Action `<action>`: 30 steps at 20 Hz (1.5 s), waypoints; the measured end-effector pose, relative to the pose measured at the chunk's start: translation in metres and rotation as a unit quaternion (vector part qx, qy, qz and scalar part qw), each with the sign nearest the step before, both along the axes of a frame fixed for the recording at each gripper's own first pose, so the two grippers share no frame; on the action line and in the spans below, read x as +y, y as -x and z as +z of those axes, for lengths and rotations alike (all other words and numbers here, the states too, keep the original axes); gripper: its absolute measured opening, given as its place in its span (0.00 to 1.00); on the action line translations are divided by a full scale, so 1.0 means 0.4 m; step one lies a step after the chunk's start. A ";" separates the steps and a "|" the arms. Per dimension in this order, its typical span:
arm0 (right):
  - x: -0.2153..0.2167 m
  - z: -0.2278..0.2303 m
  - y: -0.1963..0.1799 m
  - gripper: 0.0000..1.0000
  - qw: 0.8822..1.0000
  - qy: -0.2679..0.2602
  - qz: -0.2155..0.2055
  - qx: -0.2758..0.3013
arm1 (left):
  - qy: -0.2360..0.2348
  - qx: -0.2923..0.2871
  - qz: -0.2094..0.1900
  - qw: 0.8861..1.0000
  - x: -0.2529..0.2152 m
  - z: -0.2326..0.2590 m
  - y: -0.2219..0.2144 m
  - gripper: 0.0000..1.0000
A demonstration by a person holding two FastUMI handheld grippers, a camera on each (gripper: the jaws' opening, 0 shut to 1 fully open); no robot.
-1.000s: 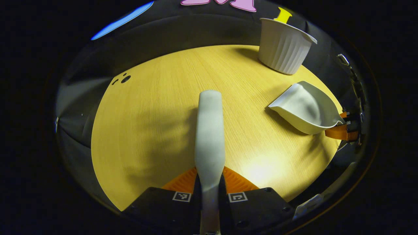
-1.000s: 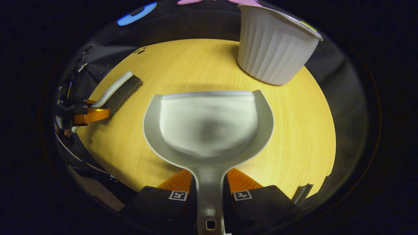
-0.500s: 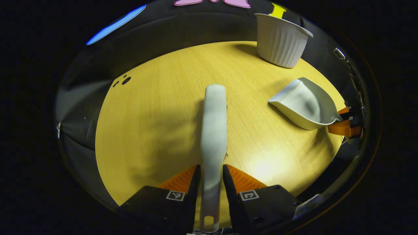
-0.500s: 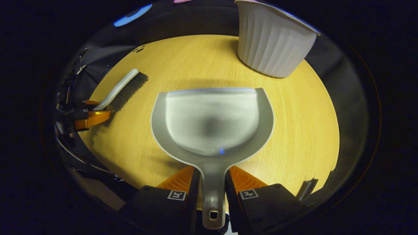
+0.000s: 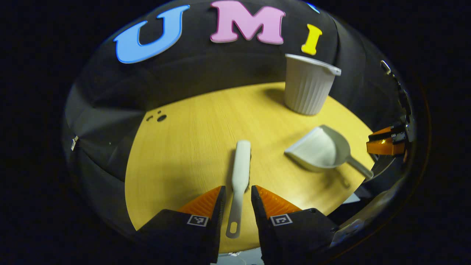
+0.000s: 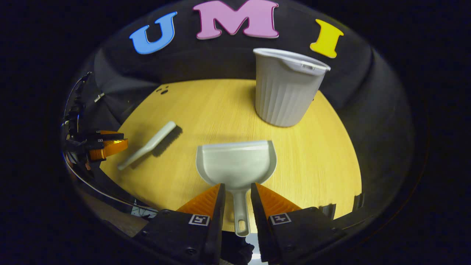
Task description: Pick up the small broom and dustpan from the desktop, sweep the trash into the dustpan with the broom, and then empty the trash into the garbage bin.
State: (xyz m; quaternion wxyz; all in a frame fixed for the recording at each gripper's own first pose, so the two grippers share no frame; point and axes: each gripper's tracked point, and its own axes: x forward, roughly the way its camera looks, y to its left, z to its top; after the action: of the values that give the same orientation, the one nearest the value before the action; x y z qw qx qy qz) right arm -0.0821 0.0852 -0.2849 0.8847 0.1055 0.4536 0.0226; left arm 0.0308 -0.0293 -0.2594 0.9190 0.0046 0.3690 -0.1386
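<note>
Both tongs (image 5: pixel 237 193) (image 6: pixel 237 191) parted, broom (image 5: pixel 241 163) near desktop (image 5: pixel 184 154) edge

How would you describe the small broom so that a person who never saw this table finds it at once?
Start at the round yellow wooden table with the tall ribbed white plastic bin at its back. The small pale grey plastic broom lies flat, left of the wide grey plastic dustpan. It alone is slim, with dark bristles beneath.

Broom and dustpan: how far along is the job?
Done, apparently: no trash shows on the desktop, and the dustpan looks empty. In hand: nothing. The broom and dustpan, gripped a second ago, now lie on the desktop, with the left gripper and right gripper open and drawn back along their handles. Left: seemingly nothing, though the garbage bin hides its inside.
</note>
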 end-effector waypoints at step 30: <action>0.030 0.413 -0.240 0.42 0.967 0.073 -0.028 -0.242 | 0.087 -0.228 0.009 0.970 0.020 0.420 -0.146 0.46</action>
State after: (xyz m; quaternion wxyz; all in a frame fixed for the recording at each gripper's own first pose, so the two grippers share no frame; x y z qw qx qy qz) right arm 0.0138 0.0971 -0.1197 0.9736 0.0444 0.2237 -0.0106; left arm 0.0890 -0.0213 -0.0912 0.9769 -0.0472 0.1367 -0.1574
